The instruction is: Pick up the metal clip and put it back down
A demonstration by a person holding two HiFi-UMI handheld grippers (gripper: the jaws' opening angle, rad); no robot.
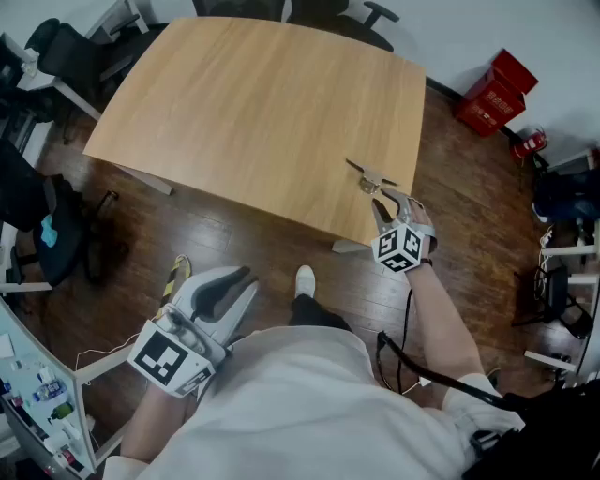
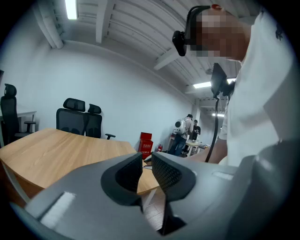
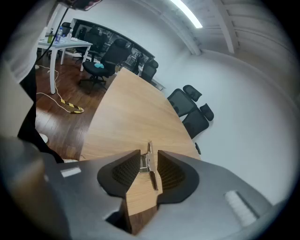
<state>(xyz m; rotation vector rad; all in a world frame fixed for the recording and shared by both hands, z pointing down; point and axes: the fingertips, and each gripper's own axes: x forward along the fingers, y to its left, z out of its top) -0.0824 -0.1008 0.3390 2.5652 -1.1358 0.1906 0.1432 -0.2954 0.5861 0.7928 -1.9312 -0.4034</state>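
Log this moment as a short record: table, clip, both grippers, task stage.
table: light wood
metal clip: lying on the table, near the corner closest to the person's right side
right gripper: angled down, jaws apart, one on each side of the clip
left gripper: held low by the person's body, jaws slightly apart, nothing between them
task stage: clip not lifted

Office with a pale wooden counter (image 1: 253, 112) on a dark plank floor (image 1: 234, 248).
Red boxes (image 1: 495, 89) and a red fire extinguisher (image 1: 528, 143) sit by the white wall. Black office chairs (image 1: 333, 17) stand at the counter's far side. A yellow-and-black striped strip (image 1: 176, 275) lies on the floor.
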